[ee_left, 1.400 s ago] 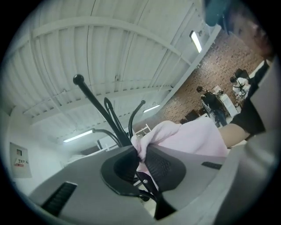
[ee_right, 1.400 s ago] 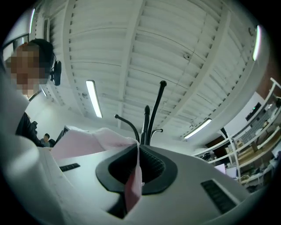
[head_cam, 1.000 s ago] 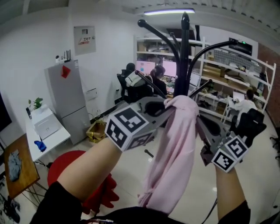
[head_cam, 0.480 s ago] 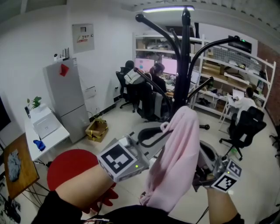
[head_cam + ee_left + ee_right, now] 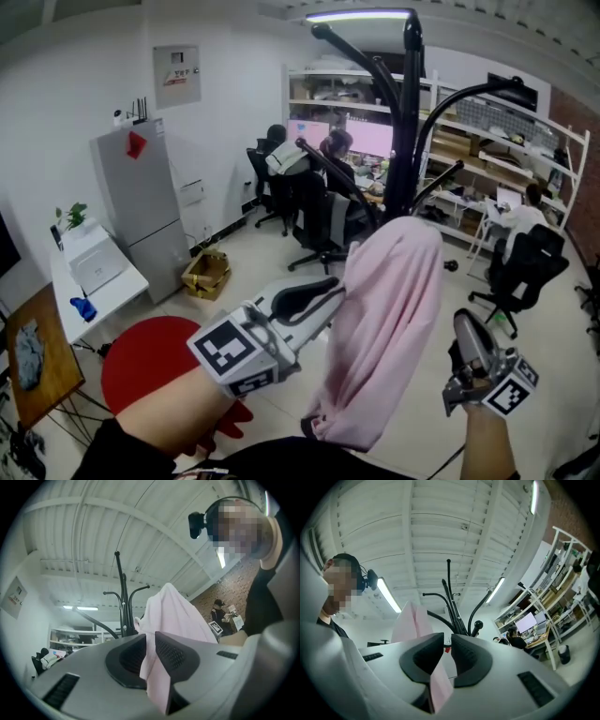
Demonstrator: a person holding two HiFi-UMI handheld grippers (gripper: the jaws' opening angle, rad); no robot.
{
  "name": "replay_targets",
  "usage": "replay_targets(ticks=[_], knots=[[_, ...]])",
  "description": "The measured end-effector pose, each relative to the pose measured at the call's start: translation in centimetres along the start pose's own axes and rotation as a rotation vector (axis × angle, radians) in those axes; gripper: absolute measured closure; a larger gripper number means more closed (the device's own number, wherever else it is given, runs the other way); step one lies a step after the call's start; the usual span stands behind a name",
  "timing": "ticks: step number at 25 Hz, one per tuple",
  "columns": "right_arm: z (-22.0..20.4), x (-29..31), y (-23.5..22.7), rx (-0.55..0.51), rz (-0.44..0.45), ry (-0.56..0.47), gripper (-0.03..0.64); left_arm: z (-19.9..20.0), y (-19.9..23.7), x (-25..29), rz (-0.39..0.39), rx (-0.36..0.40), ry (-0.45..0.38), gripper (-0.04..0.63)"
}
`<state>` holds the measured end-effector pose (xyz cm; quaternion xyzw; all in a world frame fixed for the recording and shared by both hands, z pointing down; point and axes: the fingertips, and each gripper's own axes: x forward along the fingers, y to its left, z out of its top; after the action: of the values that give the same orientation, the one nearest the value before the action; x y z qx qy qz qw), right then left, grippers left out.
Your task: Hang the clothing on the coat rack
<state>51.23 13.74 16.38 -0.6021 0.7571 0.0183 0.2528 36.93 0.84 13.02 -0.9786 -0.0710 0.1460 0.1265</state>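
Note:
A pink garment (image 5: 389,319) hangs draped over a lower hook of the black coat rack (image 5: 405,141), its top bunched at the hook. My left gripper (image 5: 330,289) is at the garment's left edge. In the left gripper view the cloth (image 5: 171,611) still fills the narrow gap of the left gripper (image 5: 151,637), whose jaws are opening. My right gripper (image 5: 466,330) is lower right, apart from the hanging cloth. In the right gripper view the right gripper (image 5: 447,641) shows a bare slit as its jaws open. Only a pink flap (image 5: 439,686) lies at their base.
A red round stool (image 5: 141,361) is at lower left, with a grey fridge (image 5: 141,206) and white desk (image 5: 98,277) beyond it. A black office chair (image 5: 520,272) stands right of the rack. People sit at desks by the shelves (image 5: 487,150) behind.
Both grippers have come down from the rack's hook. The garment now hangs from the hook. The right gripper has dropped lower right, away from the cloth, with its jaws parted.

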Motion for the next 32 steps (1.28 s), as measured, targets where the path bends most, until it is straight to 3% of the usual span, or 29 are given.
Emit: replay_targets(ticks=[6, 12, 15, 19, 23, 26, 29, 32], knots=[[-1.7, 0.0, 2.1, -0.200, -0.062, 0.083, 0.561, -2.4, -0.6, -1.8, 0.010, -0.007, 0.025, 0.545], [-1.2, -1.7, 3.4, -0.230, -0.144, 0.132, 0.561, -3.4, -1.0, -4.5, 0.016, -0.075, 0.045, 0.545], [-1.9, -2.3, 5.4, -0.213, -0.130, 0.182, 0.561, -3.7, -1.2, -6.4, 0.012, -0.092, 0.040, 0.545], [-5.3, -1.4, 10.0, -0.131, -0.011, 0.291, 0.562, -5.0, -1.3, -9.8, 0.021, -0.130, 0.066, 0.545], [-10.1, 0.1, 16.4, -0.113, 0.224, 0.449, 0.563, -6.8, -1.4, -13.9, 0.062, -0.168, 0.109, 0.545], [-14.3, 2.2, 20.2, -0.109, 0.362, 0.509, 0.561, -8.2, -1.1, -17.8, 0.110, -0.194, 0.149, 0.545], [-19.8, 5.4, 21.1, -0.117, 0.382, 0.528, 0.561, -9.2, -0.6, -22.5, 0.173, -0.238, 0.168, 0.545], [-26.3, 9.1, 20.5, -0.132, 0.368, 0.533, 0.564, -11.3, 0.2, -28.3, 0.284, -0.247, 0.216, 0.545]])
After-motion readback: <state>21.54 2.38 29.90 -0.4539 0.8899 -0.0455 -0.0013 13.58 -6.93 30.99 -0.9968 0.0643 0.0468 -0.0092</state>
